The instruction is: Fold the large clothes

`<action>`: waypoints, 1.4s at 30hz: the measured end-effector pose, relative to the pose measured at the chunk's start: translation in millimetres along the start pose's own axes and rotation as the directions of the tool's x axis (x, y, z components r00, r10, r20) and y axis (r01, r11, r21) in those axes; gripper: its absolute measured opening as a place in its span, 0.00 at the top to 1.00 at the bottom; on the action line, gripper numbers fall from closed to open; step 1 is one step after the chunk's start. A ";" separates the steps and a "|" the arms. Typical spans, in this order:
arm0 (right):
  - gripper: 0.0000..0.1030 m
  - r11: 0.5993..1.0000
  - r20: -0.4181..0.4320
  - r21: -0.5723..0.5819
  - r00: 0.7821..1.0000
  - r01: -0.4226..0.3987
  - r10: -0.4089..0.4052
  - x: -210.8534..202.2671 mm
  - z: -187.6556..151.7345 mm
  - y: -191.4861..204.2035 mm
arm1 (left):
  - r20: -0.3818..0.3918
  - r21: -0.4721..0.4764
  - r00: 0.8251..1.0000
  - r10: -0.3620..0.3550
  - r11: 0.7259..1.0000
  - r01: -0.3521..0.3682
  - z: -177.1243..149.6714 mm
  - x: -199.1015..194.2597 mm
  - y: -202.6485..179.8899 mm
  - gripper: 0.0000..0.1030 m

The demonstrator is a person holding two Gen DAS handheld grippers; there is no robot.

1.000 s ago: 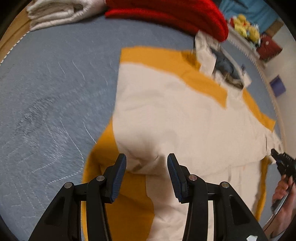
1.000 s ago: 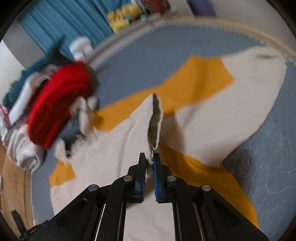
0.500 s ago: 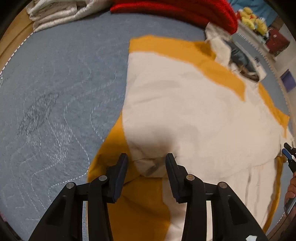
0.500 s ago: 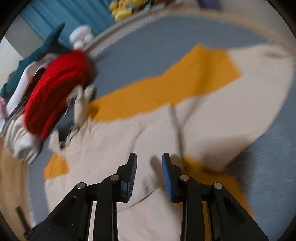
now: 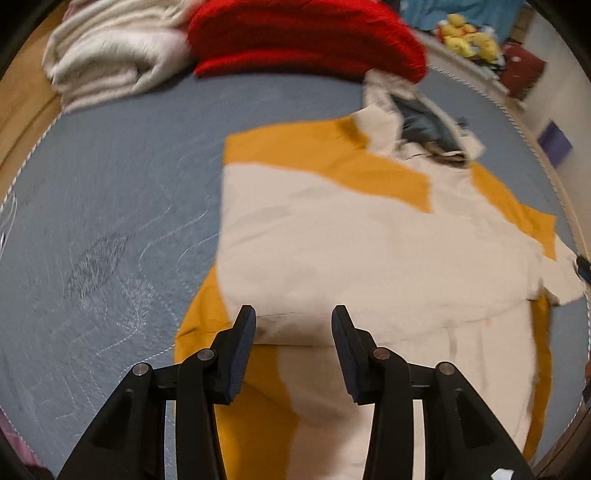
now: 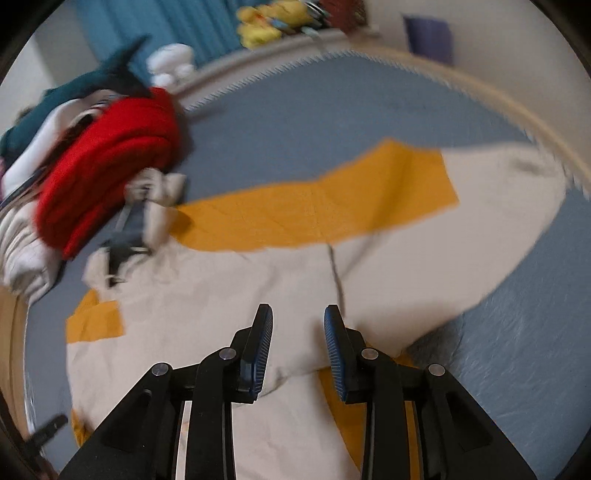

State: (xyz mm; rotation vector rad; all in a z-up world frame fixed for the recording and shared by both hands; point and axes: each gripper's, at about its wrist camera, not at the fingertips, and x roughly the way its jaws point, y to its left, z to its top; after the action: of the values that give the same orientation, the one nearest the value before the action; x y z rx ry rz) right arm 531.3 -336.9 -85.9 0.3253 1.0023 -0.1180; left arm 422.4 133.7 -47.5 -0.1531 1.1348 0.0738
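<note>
A large cream and mustard-yellow garment (image 5: 362, 236) lies spread on the grey-blue quilted bed (image 5: 110, 206), with one cream layer folded over the lower part. It also shows in the right wrist view (image 6: 280, 258). My left gripper (image 5: 293, 325) is open and empty, just above the folded cream edge. My right gripper (image 6: 298, 325) is open and empty above the cream cloth near its other folded edge. The tip of the right gripper (image 5: 583, 267) shows at the far right edge of the left wrist view.
A folded red blanket (image 5: 306, 37) and a folded cream blanket (image 5: 110, 62) lie at the head of the bed. A small cream and dark cloth item (image 5: 424, 122) lies by the garment's top. Yellow plush toys (image 6: 273, 26) sit beyond the bed's piped edge (image 6: 480, 85).
My right gripper let go of the cream fold it pinched and opened; the cloth dropped flat. My left gripper stayed open and drew back a little from the folded edge.
</note>
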 end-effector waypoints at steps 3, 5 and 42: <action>0.70 0.997 0.077 -0.073 0.997 0.020 -0.014 -33.5 3.8 11.7 | 0.043 0.034 0.999 -0.028 0.999 0.027 -3.5 -16.7 -29.8 0.62; 0.70 0.997 0.102 -0.073 0.995 0.012 -0.004 -52.2 5.7 7.3 | 0.068 0.062 0.997 -0.044 0.997 0.040 -7.5 -26.8 -45.7 0.62; 0.70 0.873 0.105 0.486 0.989 0.043 -0.108 -12.2 42.2 -344.5 | -0.018 0.159 0.992 -0.126 0.979 0.127 -19.6 -13.1 -91.4 0.62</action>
State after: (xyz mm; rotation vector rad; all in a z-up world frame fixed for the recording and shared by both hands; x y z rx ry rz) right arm 474.3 -676.9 -128.5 0.7279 0.8464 -0.4615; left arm 411.7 40.6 -36.0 -0.0824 1.1316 -0.1312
